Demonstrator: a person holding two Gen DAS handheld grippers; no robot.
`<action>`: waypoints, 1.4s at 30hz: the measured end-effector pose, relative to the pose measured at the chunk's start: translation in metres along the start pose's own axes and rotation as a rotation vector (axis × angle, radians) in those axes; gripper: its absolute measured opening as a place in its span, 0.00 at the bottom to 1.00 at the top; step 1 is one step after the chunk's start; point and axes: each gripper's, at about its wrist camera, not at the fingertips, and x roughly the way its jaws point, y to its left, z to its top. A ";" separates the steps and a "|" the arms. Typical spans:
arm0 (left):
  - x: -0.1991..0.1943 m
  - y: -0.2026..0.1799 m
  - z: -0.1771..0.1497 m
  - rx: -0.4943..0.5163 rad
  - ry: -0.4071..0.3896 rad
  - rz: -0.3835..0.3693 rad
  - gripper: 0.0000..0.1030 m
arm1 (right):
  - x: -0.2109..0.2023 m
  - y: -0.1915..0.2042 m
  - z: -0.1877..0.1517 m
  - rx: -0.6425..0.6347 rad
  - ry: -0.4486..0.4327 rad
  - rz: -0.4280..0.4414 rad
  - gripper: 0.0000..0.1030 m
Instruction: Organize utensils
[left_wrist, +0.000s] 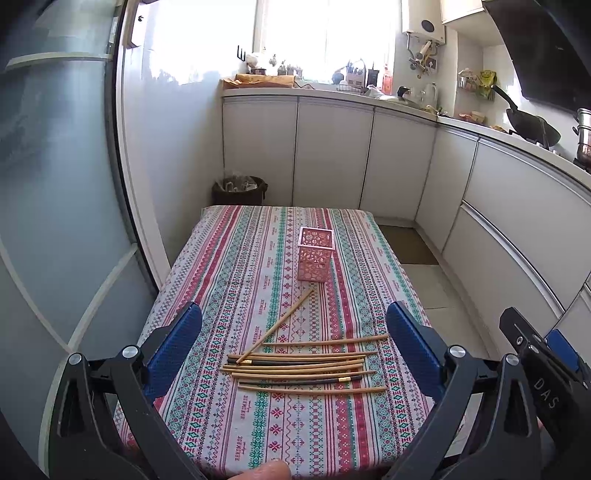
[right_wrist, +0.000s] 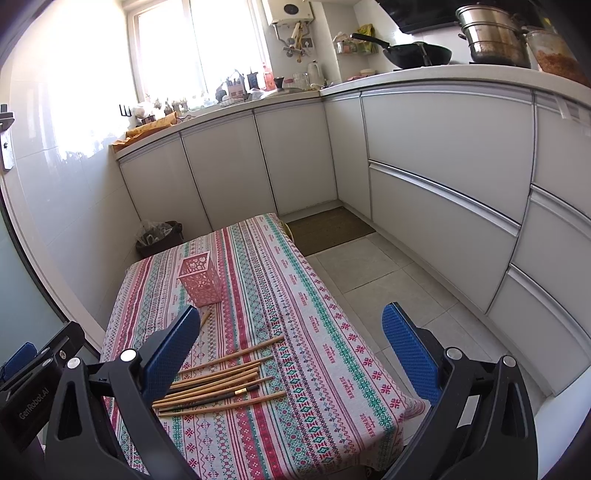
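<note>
Bamboo chopsticks near table front edge, pink holder mid-table, well apart

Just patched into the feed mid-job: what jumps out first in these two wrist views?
A loose spread of chopsticks lies on the near part of the striped tablecloth, mostly wooden with a couple of dark ones. Beyond them stands an upright pink cut-out holder, with no chopsticks showing in it. The left gripper and right gripper hover open, holding nothing.

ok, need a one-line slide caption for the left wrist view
Open left gripper hovers over loose chopsticks on a patterned tablecloth, empty pink holder beyond.
</note>
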 end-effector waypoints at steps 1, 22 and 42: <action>0.000 0.000 0.000 0.000 -0.001 0.000 0.93 | 0.000 0.000 0.000 0.000 0.000 0.000 0.93; 0.001 -0.001 -0.002 0.001 0.005 -0.003 0.93 | 0.000 0.000 -0.001 0.000 0.001 -0.001 0.93; 0.006 -0.002 -0.003 -0.001 0.026 -0.010 0.93 | 0.003 0.001 -0.002 0.001 0.010 -0.004 0.93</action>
